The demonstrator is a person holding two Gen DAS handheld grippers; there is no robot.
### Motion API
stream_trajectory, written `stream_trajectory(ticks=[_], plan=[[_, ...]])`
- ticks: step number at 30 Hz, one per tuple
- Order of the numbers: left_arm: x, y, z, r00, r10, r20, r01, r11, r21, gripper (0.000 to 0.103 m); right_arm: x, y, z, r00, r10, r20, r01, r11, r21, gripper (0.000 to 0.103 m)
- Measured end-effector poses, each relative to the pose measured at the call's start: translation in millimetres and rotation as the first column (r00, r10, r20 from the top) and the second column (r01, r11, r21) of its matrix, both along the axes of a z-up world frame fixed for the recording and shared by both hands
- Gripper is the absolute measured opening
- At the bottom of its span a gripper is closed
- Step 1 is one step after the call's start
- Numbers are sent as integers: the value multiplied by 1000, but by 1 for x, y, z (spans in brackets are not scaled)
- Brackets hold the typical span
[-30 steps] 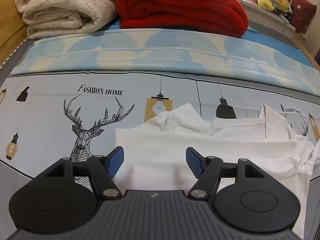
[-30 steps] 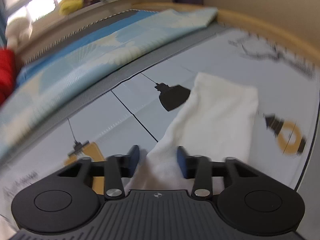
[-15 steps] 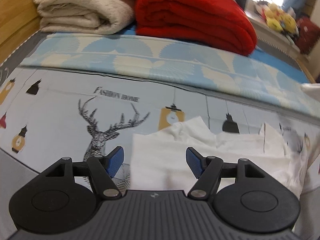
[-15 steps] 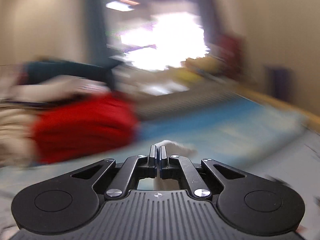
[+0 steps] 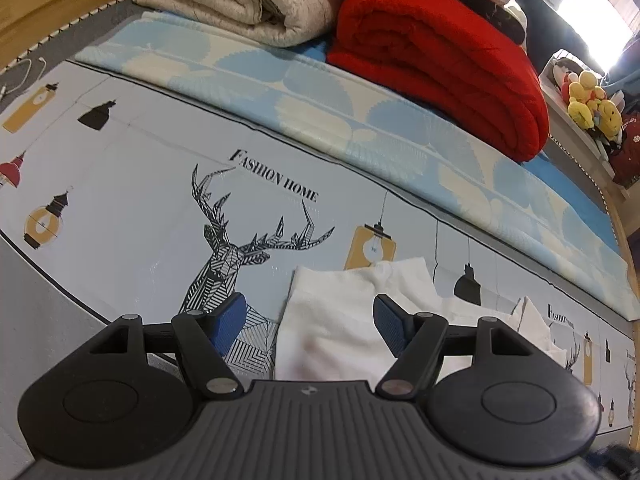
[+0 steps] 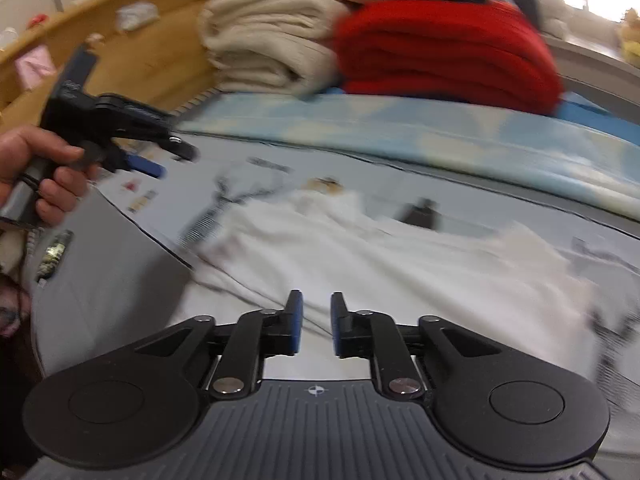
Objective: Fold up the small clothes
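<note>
White garment (image 6: pixel 380 256) lies rumpled mid-bed, w/ both tongs empty: left tongs (image 5: pixel 306 326) wide over its left edge, right tongs (image 6: pixel 316 322) narrow. Grip edge hem squarely, fold across evenly.

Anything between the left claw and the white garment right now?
Nothing visible. The left claw is open above the bedsheet, with the white garment lying directly ahead between its fingers. The folded red blanket and beige blanket sit far back, out of the path.
</note>
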State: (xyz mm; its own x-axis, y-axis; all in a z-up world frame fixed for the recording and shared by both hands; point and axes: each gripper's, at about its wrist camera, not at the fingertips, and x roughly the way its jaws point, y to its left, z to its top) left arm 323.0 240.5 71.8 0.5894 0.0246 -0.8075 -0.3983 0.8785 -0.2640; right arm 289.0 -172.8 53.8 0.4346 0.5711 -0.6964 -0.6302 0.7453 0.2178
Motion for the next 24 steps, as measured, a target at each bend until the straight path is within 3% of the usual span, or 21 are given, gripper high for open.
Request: stream_trajectory(ticks=[2, 5, 9, 12, 16, 21, 22, 23, 24], plan=[[1, -1, -6, 1000, -4, -8, 4, 1000, -18, 73, 1, -26, 11, 995, -101, 19, 102, 994, -35, 33], [4, -5, -17, 1000, -16, -27, 15, 999, -36, 64, 14, -77, 8, 964, -264, 36, 265, 964, -13, 41], [8, -14, -27, 998, -41, -43, 40, 999, -24, 61, 49, -130, -40, 845, -529, -77, 525, 848, -67, 43], [11, -14, -33, 998, -32, -61, 30, 999, -24, 61, 71, -146, -66, 795, -585, -157, 585, 809, -51, 43], [14, -14, -38, 997, -21, -77, 21, 1000, -8, 61, 96, -144, -83, 782, -595, -183, 602, 798, -21, 56], [20, -15, -44, 995, -22, -98, 23, 1000, 14, 61, 131, -141, -106, 749, -606, -268, 631, 776, 6, 57], [22, -16, -45, 994, -27, -102, 29, 999, 16, 61, 135, -142, -109, 748, -601, -282, 630, 776, 16, 46], [24, -17, -47, 994, -32, -108, 34, 999, 19, 61, 140, -138, -112, 755, -590, -287, 622, 783, 25, 14], [26, -19, -49, 993, -34, -113, 36, 999, 21, 61, 144, -137, -114, 769, -571, -286, 603, 797, 33, 3]])
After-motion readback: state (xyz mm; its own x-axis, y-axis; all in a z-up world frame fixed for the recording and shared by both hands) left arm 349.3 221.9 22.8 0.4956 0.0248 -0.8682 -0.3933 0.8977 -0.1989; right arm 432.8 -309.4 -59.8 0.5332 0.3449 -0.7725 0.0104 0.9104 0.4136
